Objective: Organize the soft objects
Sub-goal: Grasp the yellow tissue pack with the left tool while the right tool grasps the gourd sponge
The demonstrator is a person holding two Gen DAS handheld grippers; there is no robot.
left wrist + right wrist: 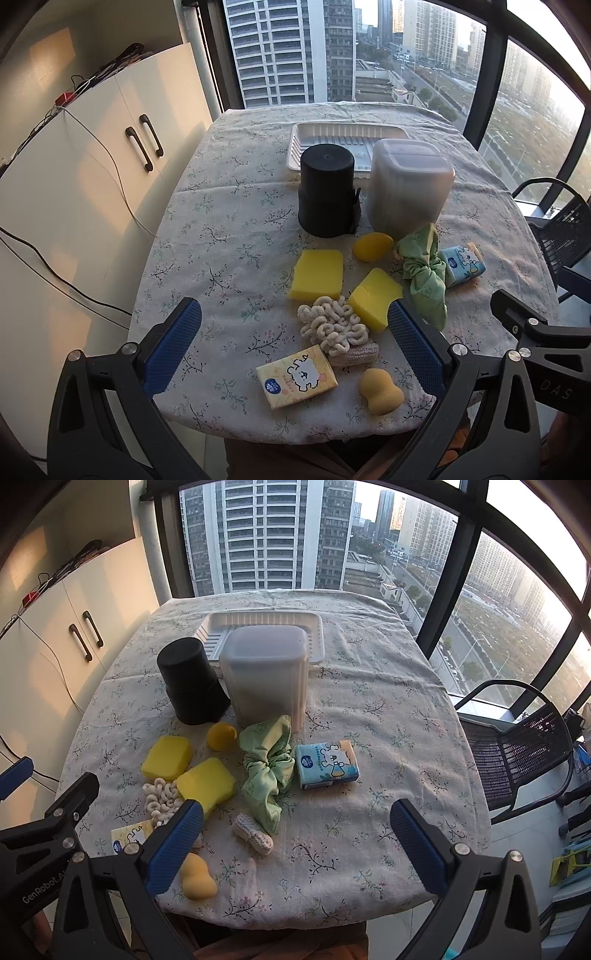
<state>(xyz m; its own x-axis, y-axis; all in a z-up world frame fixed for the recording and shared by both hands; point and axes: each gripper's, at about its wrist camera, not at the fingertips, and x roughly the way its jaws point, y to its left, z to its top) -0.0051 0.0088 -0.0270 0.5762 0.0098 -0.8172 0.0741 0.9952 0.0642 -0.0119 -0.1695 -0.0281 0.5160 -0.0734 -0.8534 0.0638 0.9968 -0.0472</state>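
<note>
Both the left gripper [294, 334] and the right gripper [296, 830] hold their jaws wide open over the counter [388, 709], where the soft things lie. Only the left view shows the whole yellow tissue pack [296, 376]; the right view shows the blue tissue pack [327, 764] best.

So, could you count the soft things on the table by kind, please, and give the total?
Yellow sponges: 2
Makeup sponges: 2
Tissue packs: 2
Green scrunchie: 1
Cream knitted piece: 1
Total: 8
</note>
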